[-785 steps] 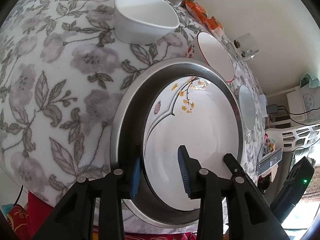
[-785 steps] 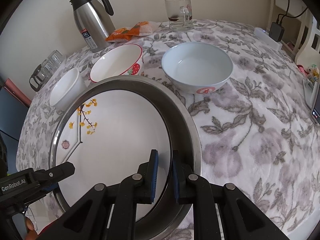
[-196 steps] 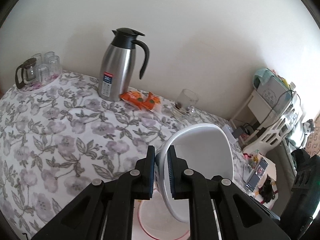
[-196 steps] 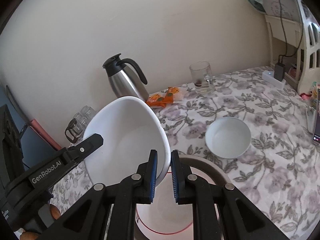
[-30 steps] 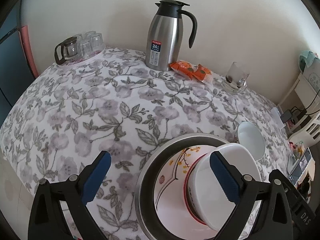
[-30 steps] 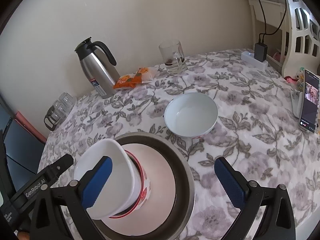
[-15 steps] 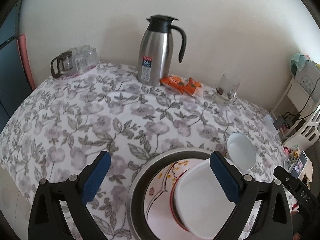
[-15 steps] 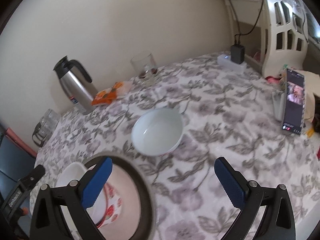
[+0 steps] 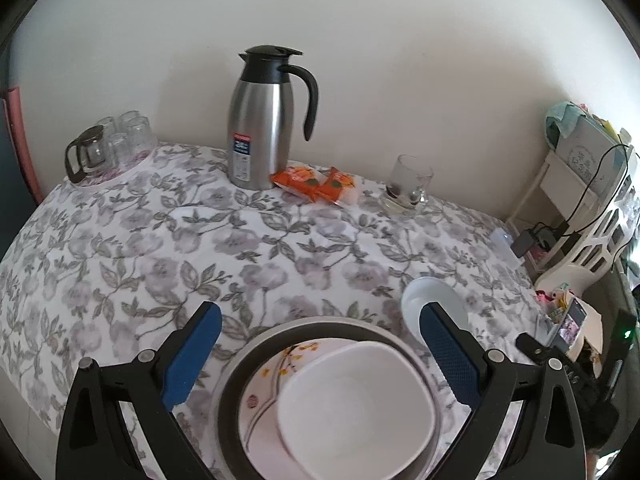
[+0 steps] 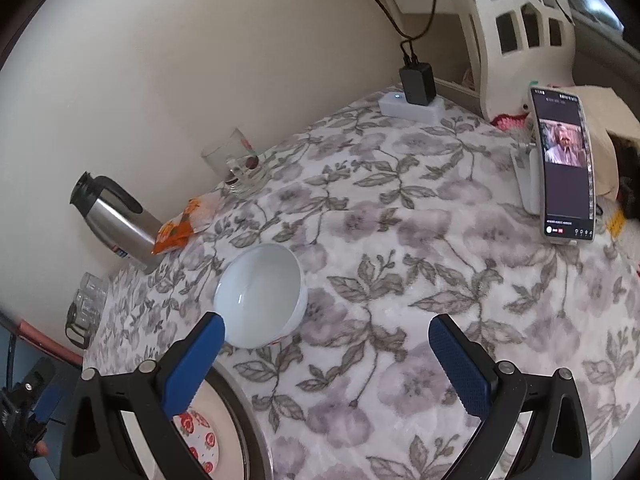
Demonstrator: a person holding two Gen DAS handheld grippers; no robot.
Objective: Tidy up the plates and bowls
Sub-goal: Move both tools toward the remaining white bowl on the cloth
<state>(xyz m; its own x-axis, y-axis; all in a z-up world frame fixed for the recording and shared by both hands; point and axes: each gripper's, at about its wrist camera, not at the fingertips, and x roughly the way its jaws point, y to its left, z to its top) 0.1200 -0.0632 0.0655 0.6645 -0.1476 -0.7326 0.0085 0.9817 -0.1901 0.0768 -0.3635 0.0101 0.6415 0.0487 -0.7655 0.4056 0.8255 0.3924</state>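
- The table (image 9: 120, 240), under a soft floral cloth of grey leaves and mauve blooms, carries everything; the crockery sits at the near edge, within easy reach, while the drink things line the wall.
- The metal tray (image 9: 236, 364), round with a broad dull steel rim, serves as the base of the stack, presumably so the whole pile can be carried as one.
- The plate (image 9: 272, 368), glossy white with a yellow blossom sprig, lies flat inside the tray.
- The square white bowl (image 9: 356, 404), smooth with rounded corners, is nested on top; a red-rimmed bowl (image 10: 196, 428) with strawberry prints peeps out beneath it in the right wrist view.
- The round bowl (image 10: 260, 300), pale glazed ceramic with a deep curved wall, stands alone on the cloth just beyond the tray rim; it looks to be the last piece left to stack.
- The steel thermos (image 9: 262, 120), brushed and cylindrical with a black handle, stands upright by the wall, beside an orange snack packet (image 9: 316, 184) and a glass mug (image 9: 408, 184).
- The left gripper (image 9: 320, 360) hangs above the stack, its blue ribbed pads spread wide, holding nothing.
- The right gripper (image 10: 328, 368) is likewise wide apart and empty, aimed at cloth right of the round bowl, its left pad overlapping the bowl's near rim in view.
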